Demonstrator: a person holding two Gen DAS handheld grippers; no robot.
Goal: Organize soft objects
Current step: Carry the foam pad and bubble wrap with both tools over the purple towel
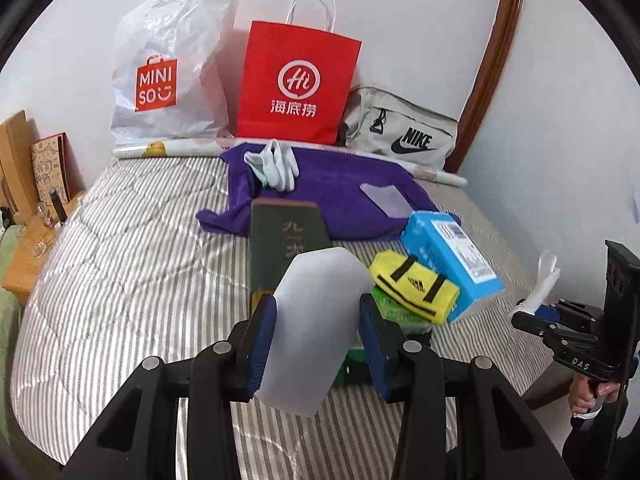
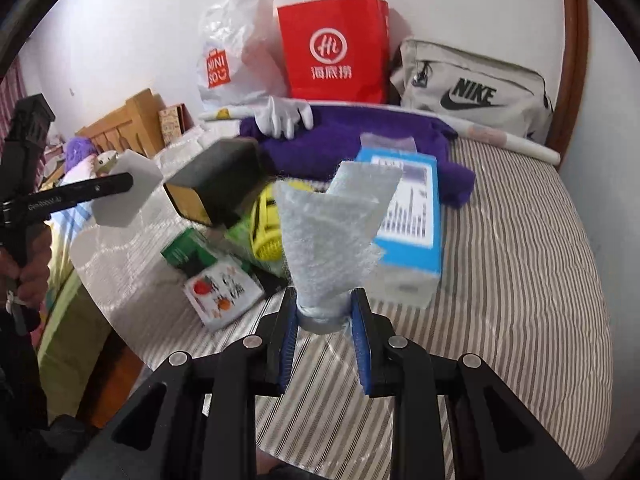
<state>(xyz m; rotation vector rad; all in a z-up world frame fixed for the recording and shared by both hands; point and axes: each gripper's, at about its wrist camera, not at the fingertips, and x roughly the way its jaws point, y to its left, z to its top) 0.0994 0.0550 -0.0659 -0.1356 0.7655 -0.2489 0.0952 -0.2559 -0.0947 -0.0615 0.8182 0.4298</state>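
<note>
A white, smooth-faced rectangular foam block (image 1: 316, 320) sits clamped between the blue-padded fingers (image 1: 262, 344) of the left gripper (image 1: 318, 344), held above the grey-and-white striped quilted bed (image 1: 132, 264). The right gripper (image 2: 326, 340) has its fingers (image 2: 362, 344) closed on the bunched lower end of a thin grey-white fibrous cloth sheet (image 2: 332, 232), which fans out upward above the bed.

Behind the block, a dark green box with gold characters (image 1: 286, 240) lies flat, with a yellow sports pouch with black straps (image 1: 414, 286) just beside it, resting on a green packet (image 1: 394, 310). A light blue cardboard box with a printed label (image 1: 448, 260) leans against the pouch. Farther back a crumpled purple towel (image 1: 332, 196) spreads across the bed, with a pair of white gloves (image 1: 276, 166) lying on it. Along the white wall stand a white plastic Miniso bag (image 1: 168, 76), a red paper shopping bag with white handles (image 1: 298, 84) and a grey Nike pouch (image 1: 404, 130).
</note>
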